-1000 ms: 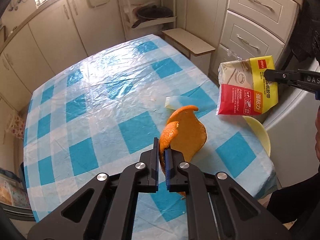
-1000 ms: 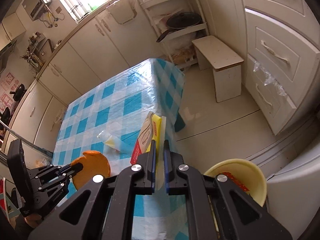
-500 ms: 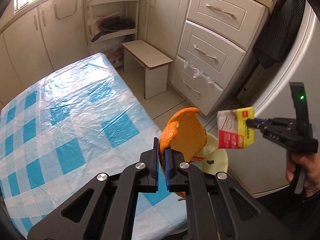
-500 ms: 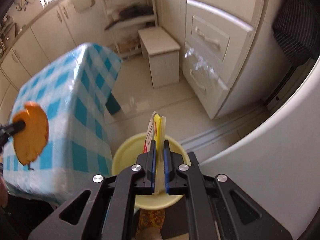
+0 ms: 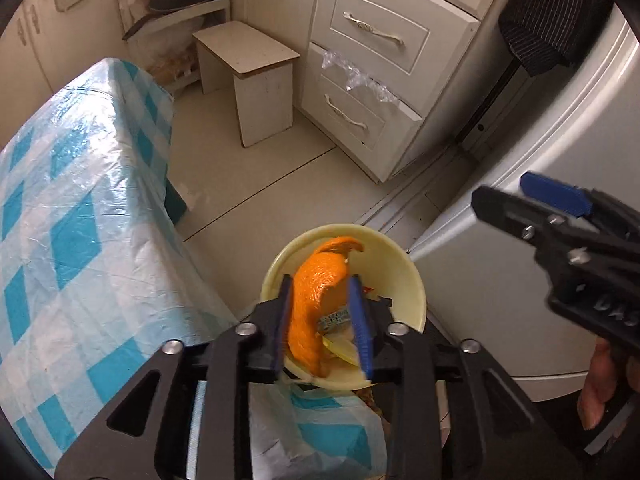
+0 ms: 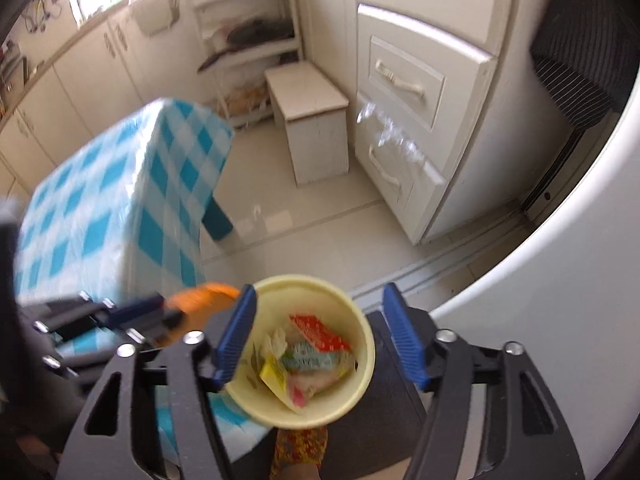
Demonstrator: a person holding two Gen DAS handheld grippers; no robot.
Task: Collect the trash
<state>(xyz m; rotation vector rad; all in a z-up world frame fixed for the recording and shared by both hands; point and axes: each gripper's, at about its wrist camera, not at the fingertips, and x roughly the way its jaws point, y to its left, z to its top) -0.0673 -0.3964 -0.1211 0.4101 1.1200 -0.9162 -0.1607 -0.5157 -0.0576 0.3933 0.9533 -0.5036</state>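
A yellow bin (image 5: 416, 288) stands on the floor by the table's corner. My left gripper (image 5: 320, 284) hangs just over it, its jaws opening. The curled orange peel (image 5: 316, 292) stands loose between the blue pads, with a gap on its right side. My right gripper (image 6: 319, 294) is straight above the bin (image 6: 368, 344), jaws opening wide with nothing between them. The red and yellow packet (image 6: 320, 330) lies inside the bin among other wrappers. In the right wrist view the left gripper (image 6: 168, 312) and peel (image 6: 204, 296) show blurred at the bin's left rim.
The table with a blue checked cloth (image 5: 80, 220) is at the left. A white stool (image 5: 256, 68) and white drawers (image 5: 372, 72) stand beyond, a white appliance (image 5: 560, 140) at the right. A person's hand (image 5: 596, 392) holds the right gripper (image 5: 504, 192).
Both grippers swung from over the table to above the bin and opened. The packet left the right gripper and landed in the bin. The peel came loose between the left pads.
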